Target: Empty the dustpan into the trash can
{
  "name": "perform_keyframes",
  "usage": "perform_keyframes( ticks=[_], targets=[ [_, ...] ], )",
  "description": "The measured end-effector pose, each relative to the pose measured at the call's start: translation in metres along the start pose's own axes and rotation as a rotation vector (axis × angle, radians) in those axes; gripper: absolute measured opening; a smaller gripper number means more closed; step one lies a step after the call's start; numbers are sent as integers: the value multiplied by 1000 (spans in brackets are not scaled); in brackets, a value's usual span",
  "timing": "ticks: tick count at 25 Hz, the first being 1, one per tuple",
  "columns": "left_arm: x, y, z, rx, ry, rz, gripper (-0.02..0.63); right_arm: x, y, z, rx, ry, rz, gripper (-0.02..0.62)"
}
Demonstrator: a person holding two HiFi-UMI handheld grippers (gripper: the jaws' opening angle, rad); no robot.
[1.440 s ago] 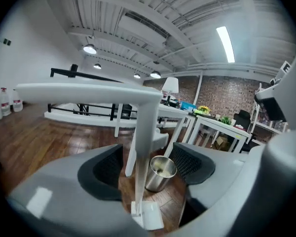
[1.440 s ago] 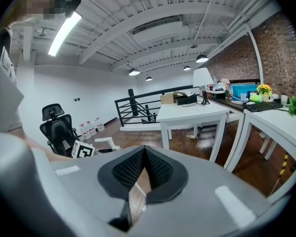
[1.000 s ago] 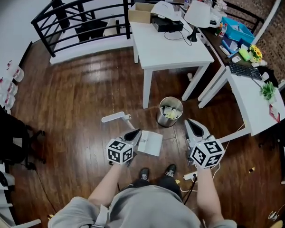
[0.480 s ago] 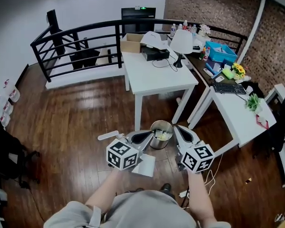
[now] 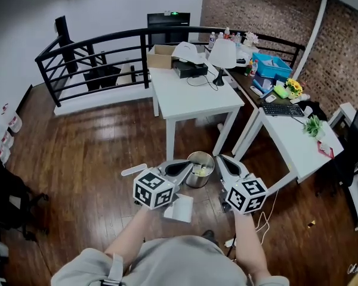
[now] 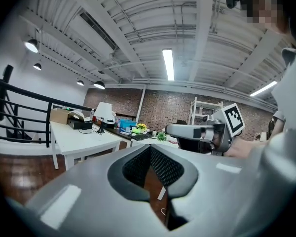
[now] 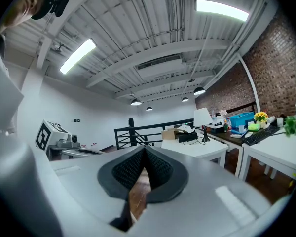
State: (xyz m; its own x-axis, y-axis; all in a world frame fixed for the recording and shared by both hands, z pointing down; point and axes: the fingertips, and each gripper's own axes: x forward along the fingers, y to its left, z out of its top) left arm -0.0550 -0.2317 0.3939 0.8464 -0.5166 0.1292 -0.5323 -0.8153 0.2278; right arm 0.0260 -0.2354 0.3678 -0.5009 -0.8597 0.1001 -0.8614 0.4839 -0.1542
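Observation:
A white dustpan (image 5: 181, 209) lies on the wood floor near my feet, its long handle (image 5: 133, 170) pointing left; my left gripper's cube hides its middle. Just beyond it stands a round metal trash can (image 5: 200, 171) with scraps inside. My left gripper (image 5: 187, 166) is held level above the dustpan, shut and empty, its tip over the can's left rim. My right gripper (image 5: 221, 160) is also shut and empty, right of the can. The left gripper view shows shut jaws (image 6: 149, 147) and the right gripper (image 6: 197, 131). The right gripper view shows shut jaws (image 7: 144, 148).
A white table (image 5: 194, 97) stands right behind the can, with a second white desk (image 5: 292, 133) to the right carrying a keyboard and plant. A black railing (image 5: 101, 46) runs along the back. White cables (image 5: 264, 219) lie on the floor at right, and a black chair (image 5: 3, 189) is at left.
Both grippers have risen from near the floor to waist height, the left one more. The dustpan stays on the floor. My head has tilted up, showing more of the room.

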Motion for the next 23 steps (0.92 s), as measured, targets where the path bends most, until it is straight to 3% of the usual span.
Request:
perform_keyframes(
  ticks=[23],
  targets=[
    [11,-7,-18,-14,52,-23,5,-9,-4,5,-8,-16,-4,-2]
  ],
)
